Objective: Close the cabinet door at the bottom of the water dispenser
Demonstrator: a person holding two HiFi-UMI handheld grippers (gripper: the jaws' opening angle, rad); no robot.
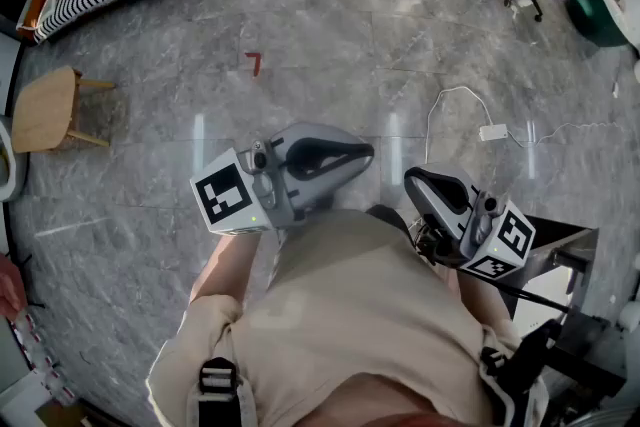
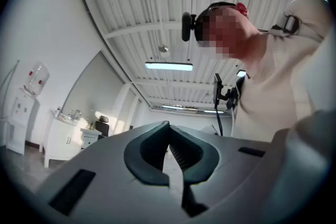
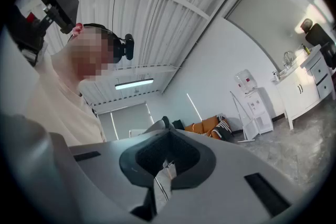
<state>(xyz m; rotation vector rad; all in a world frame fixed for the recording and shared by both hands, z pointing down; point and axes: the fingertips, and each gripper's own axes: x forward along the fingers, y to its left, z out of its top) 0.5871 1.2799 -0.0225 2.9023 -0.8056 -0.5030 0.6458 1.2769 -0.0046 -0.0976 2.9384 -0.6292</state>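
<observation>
- My left gripper (image 1: 352, 155) hangs in front of my waist over the grey floor (image 1: 330, 35). Its fingers (image 2: 149, 147) are pressed together at the tips, with nothing between them.
- My right gripper (image 1: 424, 183) sits just beside it, on my right. Its fingers (image 3: 184, 157) also meet at the tips and hold nothing.
- The two grippers are close to each other but not touching.
- The water dispenser (image 3: 255, 107) stands against the far wall with its bottle on top, well apart from both grippers. The right gripper view shows it beside an orange sofa (image 3: 202, 126) with a striped blanket.
- The left gripper view also shows the water dispenser, at the far left next to a white cabinet (image 2: 65, 139).
- The door at its base is too small to read, so I cannot tell whether it is open or closed.
- Also on the floor are a wooden stool (image 1: 45, 107), a white cable with an adapter (image 1: 492, 131) and a small red mark (image 1: 253, 63).
</observation>
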